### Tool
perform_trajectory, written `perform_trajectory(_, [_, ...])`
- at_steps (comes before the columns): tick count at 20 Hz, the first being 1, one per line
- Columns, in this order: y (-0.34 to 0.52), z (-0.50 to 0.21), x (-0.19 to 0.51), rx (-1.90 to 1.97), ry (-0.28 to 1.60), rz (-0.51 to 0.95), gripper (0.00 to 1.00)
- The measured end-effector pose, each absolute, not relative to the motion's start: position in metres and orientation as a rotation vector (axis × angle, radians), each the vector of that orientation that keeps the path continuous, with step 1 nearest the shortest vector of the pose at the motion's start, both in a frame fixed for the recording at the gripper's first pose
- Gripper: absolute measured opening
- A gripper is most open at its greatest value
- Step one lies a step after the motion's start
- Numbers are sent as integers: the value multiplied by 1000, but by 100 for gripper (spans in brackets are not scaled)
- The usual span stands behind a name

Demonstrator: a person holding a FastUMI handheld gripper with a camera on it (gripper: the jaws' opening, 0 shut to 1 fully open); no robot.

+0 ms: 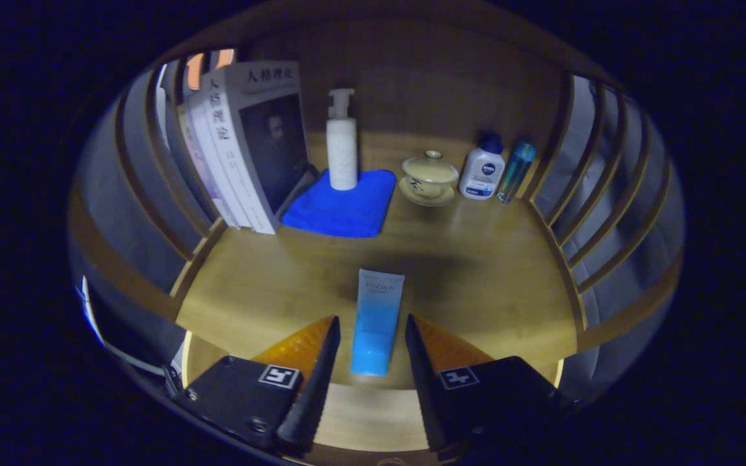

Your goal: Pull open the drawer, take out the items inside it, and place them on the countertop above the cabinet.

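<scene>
A white-to-blue tube (376,323) lies flat on the wooden countertop (476,285), pointing away from me. My gripper (372,320) is open and straddles the tube's near half. One fingertip (331,327) stands on each side of the tube, with a thin gap between each finger and it. The tube's far end reaches past the fingertips, and its near end sits close to the countertop's front edge.
At the back stand leaning books (250,142), a white pump bottle (342,142) on a blue cloth (344,207), a lidded cup on a saucer (429,178), a white bottle with a blue cap (483,169) and a teal bottle (515,169). Slatted wooden rails (596,194) close both sides.
</scene>
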State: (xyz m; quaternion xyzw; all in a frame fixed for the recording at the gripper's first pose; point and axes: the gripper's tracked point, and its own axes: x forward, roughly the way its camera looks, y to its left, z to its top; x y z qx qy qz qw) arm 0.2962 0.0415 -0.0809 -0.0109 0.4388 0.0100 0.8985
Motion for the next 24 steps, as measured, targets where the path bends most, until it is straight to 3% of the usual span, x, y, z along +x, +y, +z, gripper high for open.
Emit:
perform_trajectory(2, [46,-72,273,-18,879,60,76])
perform_trajectory(11, [61,-26,168,-25,678,173,78])
perform_trajectory(13, [61,-23,144,-9,648,189,82])
perform_trajectory(24, [61,-50,61,25,434,225,82])
